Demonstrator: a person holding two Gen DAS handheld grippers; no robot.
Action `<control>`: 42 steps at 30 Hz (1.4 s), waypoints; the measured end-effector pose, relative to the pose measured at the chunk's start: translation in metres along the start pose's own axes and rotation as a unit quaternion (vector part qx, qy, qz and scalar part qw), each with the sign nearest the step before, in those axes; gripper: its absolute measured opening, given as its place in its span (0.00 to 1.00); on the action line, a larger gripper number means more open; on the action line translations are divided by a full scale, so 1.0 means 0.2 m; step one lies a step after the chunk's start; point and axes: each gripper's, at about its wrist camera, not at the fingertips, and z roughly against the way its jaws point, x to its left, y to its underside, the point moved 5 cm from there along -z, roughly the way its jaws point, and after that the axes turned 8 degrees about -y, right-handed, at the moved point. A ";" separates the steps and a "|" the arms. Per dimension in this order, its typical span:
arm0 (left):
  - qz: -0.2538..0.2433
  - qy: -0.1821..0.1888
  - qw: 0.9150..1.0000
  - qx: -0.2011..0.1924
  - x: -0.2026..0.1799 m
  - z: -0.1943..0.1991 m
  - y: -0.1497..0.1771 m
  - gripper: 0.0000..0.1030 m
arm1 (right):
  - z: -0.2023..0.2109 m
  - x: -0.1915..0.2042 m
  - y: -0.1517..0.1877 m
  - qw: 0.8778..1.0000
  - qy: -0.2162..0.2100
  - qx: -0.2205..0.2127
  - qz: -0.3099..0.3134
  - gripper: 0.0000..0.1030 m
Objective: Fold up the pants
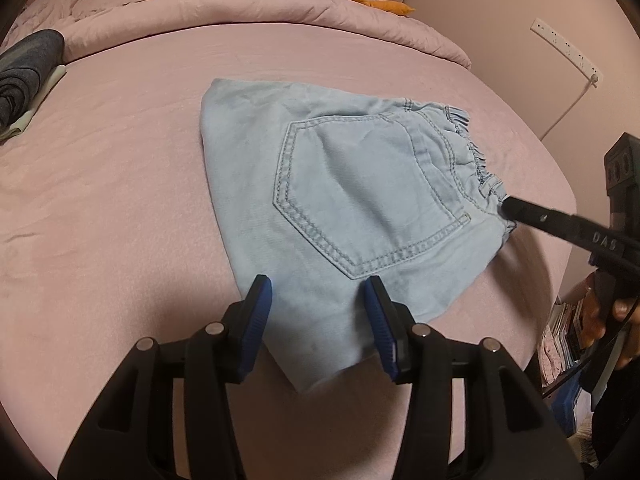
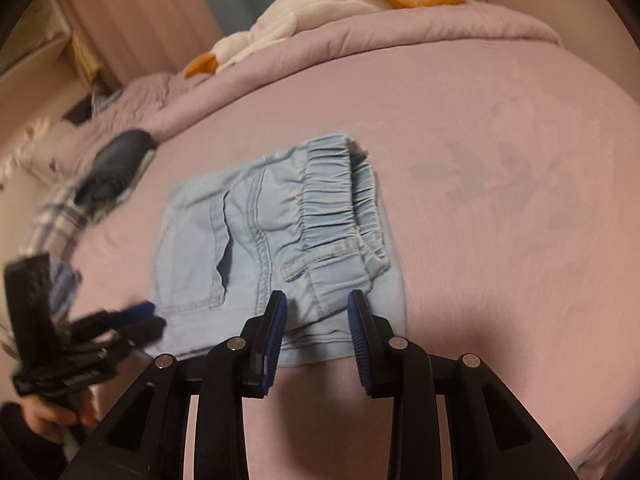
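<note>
Pink bed (image 1: 120,184): folded pants (image 1: 352,208) lay mid-frame, both grippers, left (image 1: 318,300) and right (image 2: 316,312), part-open, empty, at its near edge.

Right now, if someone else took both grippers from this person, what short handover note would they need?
Left gripper: open, jaws apart over the near edge of the pants, nothing clamped.
Right gripper: open, jaws apart at the elastic waistband end, gripping nothing.
Pants: light blue denim, lying folded into a compact stack on the pink bed sheet, back pocket facing up.
Done: the folding looks largely finished.
Left: probably only smoothing or setting the stack aside, perhaps near the dark folded clothes at the bed's edge.
</note>
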 end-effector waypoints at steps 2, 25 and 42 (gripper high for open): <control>0.000 0.000 1.000 -0.001 0.00 0.00 0.00 0.47 | 0.02 -0.02 0.00 1.000 -0.002 -0.007 -0.009 0.31; 0.043 -0.021 0.999 0.012 0.13 0.00 0.04 0.89 | -0.04 0.07 -0.05 0.999 -0.004 -0.005 0.032 0.53; 0.169 0.110 0.979 0.023 0.29 0.05 0.02 0.88 | -0.11 -0.23 -0.01 0.982 -0.113 0.041 -0.146 0.83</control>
